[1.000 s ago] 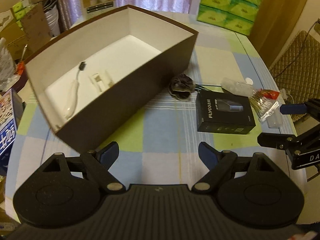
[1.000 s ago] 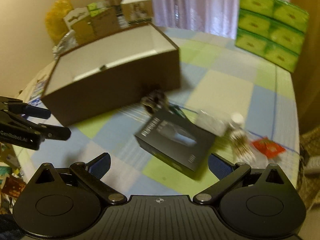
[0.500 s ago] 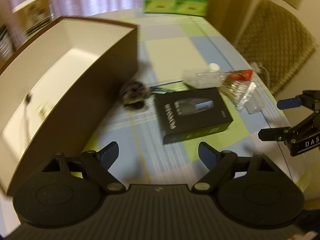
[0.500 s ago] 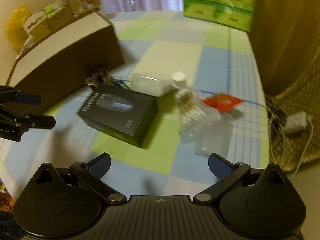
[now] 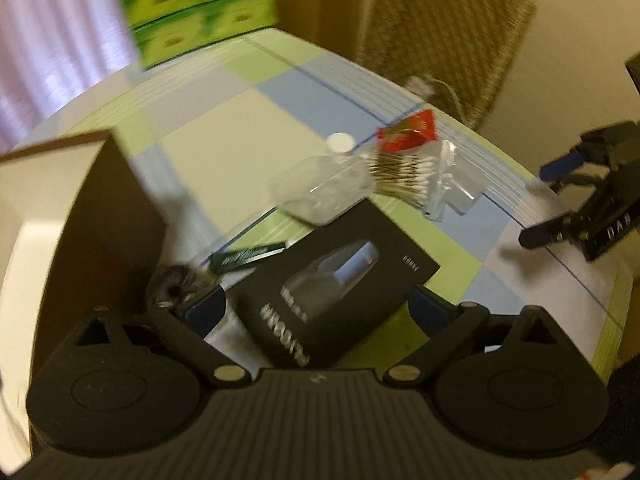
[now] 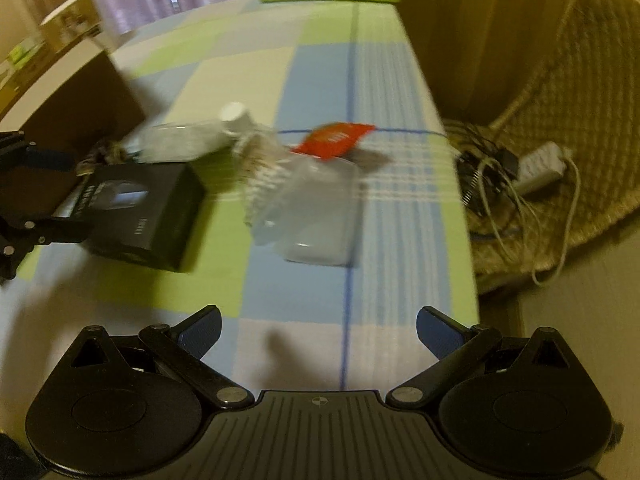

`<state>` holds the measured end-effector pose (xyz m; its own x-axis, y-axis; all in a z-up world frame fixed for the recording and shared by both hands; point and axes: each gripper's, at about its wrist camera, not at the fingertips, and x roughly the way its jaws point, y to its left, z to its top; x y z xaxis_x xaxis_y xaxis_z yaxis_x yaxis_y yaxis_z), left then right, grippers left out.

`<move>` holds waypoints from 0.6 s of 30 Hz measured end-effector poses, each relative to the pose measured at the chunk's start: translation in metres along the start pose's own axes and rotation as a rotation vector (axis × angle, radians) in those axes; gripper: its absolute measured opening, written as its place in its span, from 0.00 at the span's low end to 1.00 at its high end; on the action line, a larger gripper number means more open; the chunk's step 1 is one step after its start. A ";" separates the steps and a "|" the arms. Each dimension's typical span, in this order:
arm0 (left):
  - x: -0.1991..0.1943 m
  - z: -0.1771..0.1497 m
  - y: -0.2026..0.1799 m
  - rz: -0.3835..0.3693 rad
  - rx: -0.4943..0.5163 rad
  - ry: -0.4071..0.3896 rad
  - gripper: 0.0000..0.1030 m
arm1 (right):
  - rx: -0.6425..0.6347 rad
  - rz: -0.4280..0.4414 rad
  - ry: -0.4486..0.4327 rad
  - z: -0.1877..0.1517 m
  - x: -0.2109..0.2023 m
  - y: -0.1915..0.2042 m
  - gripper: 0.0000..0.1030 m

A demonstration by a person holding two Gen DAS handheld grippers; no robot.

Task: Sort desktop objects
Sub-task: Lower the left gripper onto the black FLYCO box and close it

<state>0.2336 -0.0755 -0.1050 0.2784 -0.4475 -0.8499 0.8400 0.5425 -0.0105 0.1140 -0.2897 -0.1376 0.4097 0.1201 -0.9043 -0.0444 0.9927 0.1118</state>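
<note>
Left tool (image 5: 316, 308) has its fingers spread wide, nothing clamped. It hovers low over the black product box (image 5: 336, 284), which sits between the two fingertips on the checked worktop (image 5: 224, 120). Can't tell if either pad touches the box; view is blurred.

Right tool (image 6: 318, 328) also has its fingers wide apart, gripping nothing, above bare worktop cloth at 6 o'clock in its view. In the left view it shows at 3 o'clock, well apart from the box.

From the left view: clear plastic case (image 5: 324, 188) at 12 o'clock of the black box, touching or just beside its far edge. White cap (image 5: 340, 142) behind the case. Bag of cotton swabs (image 5: 416, 176) at 1 o'clock, with a red packet (image 5: 412, 132) at its far end. Green-black strip (image 5: 248, 258) at 10 o'clock of the box, next to a dark fuzzy lump (image 5: 176, 284) by the left fingertip. Brown open carton (image 5: 100, 216) at 9 o'clock, white inside; contents not visible.

From the right view: black box at 9 o'clock, swab bag and clear bag (image 6: 316, 208) at 12 o'clock, red packet just beyond. Green tissue packs (image 5: 200, 8) stacked at the far worktop edge. Power strip with cables (image 6: 540, 168) on the floor at 2 o'clock beside a woven chair (image 6: 580, 92).
</note>
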 end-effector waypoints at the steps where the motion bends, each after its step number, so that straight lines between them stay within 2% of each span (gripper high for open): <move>1: 0.004 0.003 0.000 -0.011 0.026 0.005 0.94 | 0.013 -0.008 0.004 -0.001 0.000 -0.004 0.98; 6: 0.026 0.014 0.001 -0.071 0.139 0.031 0.98 | 0.073 -0.036 0.022 -0.007 0.002 -0.018 0.98; 11: 0.041 0.014 0.007 -0.166 0.145 0.068 0.97 | 0.112 -0.045 0.032 -0.012 0.002 -0.027 0.98; 16: 0.034 -0.001 -0.005 -0.216 0.178 0.085 0.97 | 0.127 -0.052 0.040 -0.014 0.004 -0.029 0.98; 18: 0.033 -0.010 -0.013 -0.229 0.189 0.110 0.94 | 0.125 -0.052 0.042 -0.013 0.005 -0.029 0.98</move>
<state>0.2268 -0.0900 -0.1382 0.0287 -0.4573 -0.8889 0.9496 0.2902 -0.1186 0.1051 -0.3181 -0.1506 0.3701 0.0709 -0.9263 0.0913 0.9895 0.1122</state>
